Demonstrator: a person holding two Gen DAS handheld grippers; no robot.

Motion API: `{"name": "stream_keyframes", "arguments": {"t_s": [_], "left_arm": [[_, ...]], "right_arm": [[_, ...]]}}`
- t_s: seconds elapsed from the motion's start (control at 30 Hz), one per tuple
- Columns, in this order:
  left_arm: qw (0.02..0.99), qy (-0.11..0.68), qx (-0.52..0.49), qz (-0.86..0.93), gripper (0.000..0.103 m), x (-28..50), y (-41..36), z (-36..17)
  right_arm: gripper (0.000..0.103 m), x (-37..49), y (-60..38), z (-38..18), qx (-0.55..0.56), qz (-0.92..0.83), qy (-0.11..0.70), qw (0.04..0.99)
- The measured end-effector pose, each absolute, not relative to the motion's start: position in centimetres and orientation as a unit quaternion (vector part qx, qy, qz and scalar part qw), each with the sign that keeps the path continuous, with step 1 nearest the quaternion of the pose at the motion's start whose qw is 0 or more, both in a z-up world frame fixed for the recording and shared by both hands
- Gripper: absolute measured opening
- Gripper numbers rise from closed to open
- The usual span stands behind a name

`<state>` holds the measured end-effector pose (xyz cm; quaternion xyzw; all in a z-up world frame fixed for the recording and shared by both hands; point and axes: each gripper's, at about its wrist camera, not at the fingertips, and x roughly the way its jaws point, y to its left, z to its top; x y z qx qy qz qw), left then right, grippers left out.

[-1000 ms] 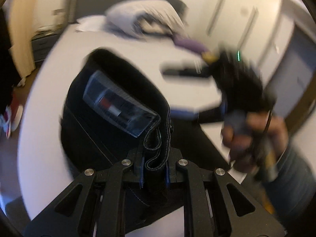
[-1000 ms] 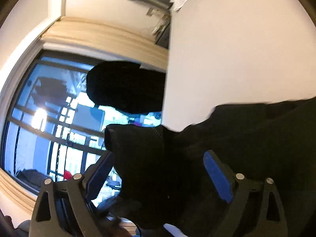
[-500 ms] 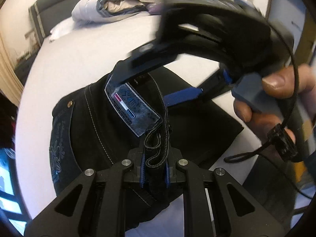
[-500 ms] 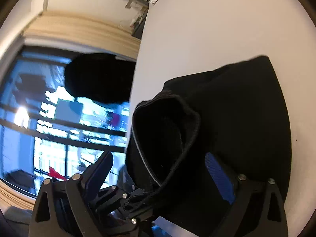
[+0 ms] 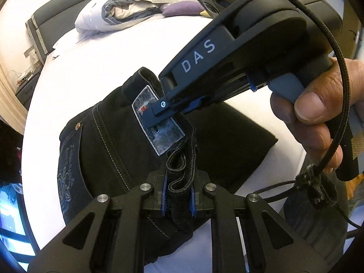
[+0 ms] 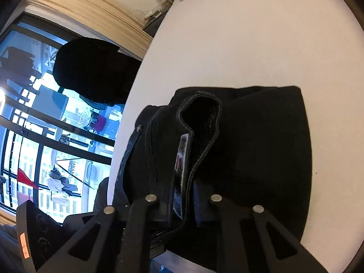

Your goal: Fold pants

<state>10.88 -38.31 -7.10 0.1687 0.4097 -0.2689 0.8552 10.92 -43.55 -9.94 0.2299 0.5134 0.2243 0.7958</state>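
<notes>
While the black pants (image 5: 109,141) lie folded on the white bed (image 5: 95,72), the left gripper (image 5: 178,201) clamps their waistband. Right gripper (image 6: 182,207) pinches the waistband at the label (image 5: 159,127).

Bed with white sheet (image 5: 95,72) beneath both tongs. Dark headboard (image 5: 49,18) ahead of left tong, bundled duvet (image 5: 122,11) before it. Large daylit window (image 6: 34,136), cream curtain (image 6: 95,6), left of right tong.

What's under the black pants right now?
The black pants lie folded on the white bed. Both the left tool and right tool grip the waistband. Anything beneath the fabric is hidden.
</notes>
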Motion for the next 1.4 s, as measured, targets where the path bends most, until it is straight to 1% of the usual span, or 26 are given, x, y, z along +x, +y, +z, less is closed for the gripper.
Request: {"name": "stream_keyframes", "arguments": {"t_s": [0.27,0.37,0.63,0.83,0.9,0.93,0.97,1.1,1.17,1.23,1.27,1.3,1.33,1.4], "left_arm": [[0.853,0.395,0.169,-0.296,0.013,11.4,-41.3,-6.2],[0.850,0.393,0.172,-0.306,0.013,11.4,-42.8,-6.0],[0.835,0.406,0.192,-0.318,0.013,11.3,-46.1,-8.2],[0.831,0.420,0.188,-0.314,0.013,11.8,-47.0,-10.1],[0.829,0.425,0.183,-0.314,0.013,13.5,-46.7,-10.7],[0.828,0.428,0.180,-0.315,0.014,13.8,-46.8,-11.1],[0.827,0.431,0.174,-0.315,0.019,14.0,-46.6,-11.4],[0.817,0.448,0.126,-0.340,0.033,14.4,-45.4,-11.2],[0.809,0.460,0.093,-0.353,0.058,14.4,-43.8,-10.3],[0.813,0.452,0.063,-0.362,0.063,14.4,-41.4,-8.9],[0.817,0.446,0.057,-0.361,0.064,14.3,-40.1,-8.1],[0.821,0.441,0.052,-0.358,0.065,14.1,-38.9,-7.6],[0.826,0.438,0.044,-0.351,0.067,14.1,-37.4,-7.3],[0.838,0.438,0.023,-0.324,0.068,14.4,-34.5,-7.1]], "right_arm": [[0.013,10.8,-47.6,-9.1,0.246,0.220,0.493,0.805],[0.013,10.9,-49.2,-9.5,0.252,0.215,0.494,0.804],[0.013,11.2,-51.9,-12.4,0.285,0.204,0.505,0.788],[0.013,12.0,-51.4,-13.6,0.287,0.206,0.511,0.783],[0.013,12.3,-51.5,-14.4,0.288,0.210,0.514,0.781],[0.015,12.3,-51.7,-14.9,0.295,0.211,0.515,0.777],[0.015,12.4,-51.7,-15.1,0.300,0.212,0.515,0.774],[0.017,11.7,-52.2,-15.8,0.330,0.225,0.497,0.771],[0.021,11.3,-52.3,-15.6,0.338,0.221,0.489,0.773],[0.026,11.0,-52.3,-15.1,0.337,0.211,0.484,0.780],[0.030,10.8,-52.5,-14.7,0.333,0.197,0.481,0.787],[0.034,10.8,-52.8,-14.4,0.329,0.182,0.481,0.792],[0.041,10.5,-53.2,-13.9,0.326,0.165,0.479,0.798],[0.041,9.7,-53.6,-12.3,0.330,0.152,0.462,0.809]]}}
